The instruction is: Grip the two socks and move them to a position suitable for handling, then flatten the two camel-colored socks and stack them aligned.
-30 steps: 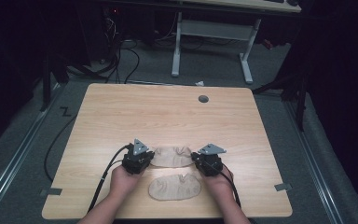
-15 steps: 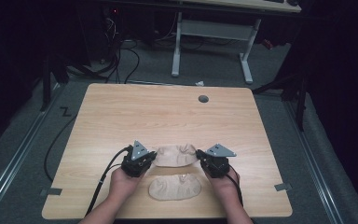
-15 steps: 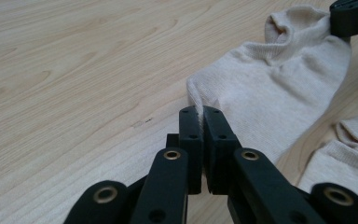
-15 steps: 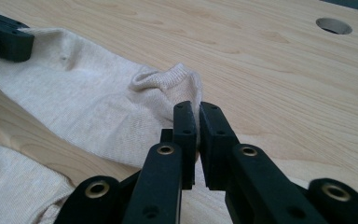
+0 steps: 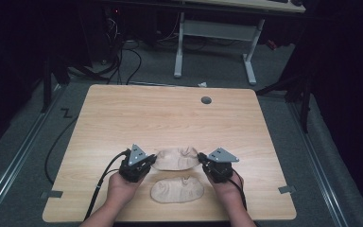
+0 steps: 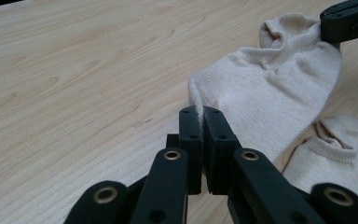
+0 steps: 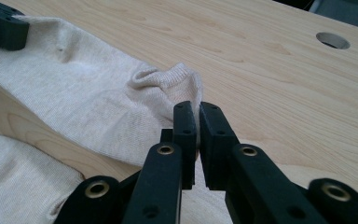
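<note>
Socks first: a beige sock (image 5: pixel 172 159) is stretched between the two grippers over the near half of the bench (image 5: pixel 170 113), one end pinched in each. In the left gripper view, the left gripper (image 6: pixel 199 116) has its jaws closed on the sock's edge, with fabric showing between the pads. In the right gripper view, the right gripper (image 7: pixel 193 112) has its jaws closed narrow on the cuff end, which bunches up just beyond them. A second beige sock (image 5: pixel 177 189) lies flat just nearer the person, between the two hands and close to the bench's near edge, apart from the held one. Beyond the held sock the wood is bare up to the cable hole (image 5: pixel 206 100) near the far edge, with wide open surface toward both side edges too.
</note>
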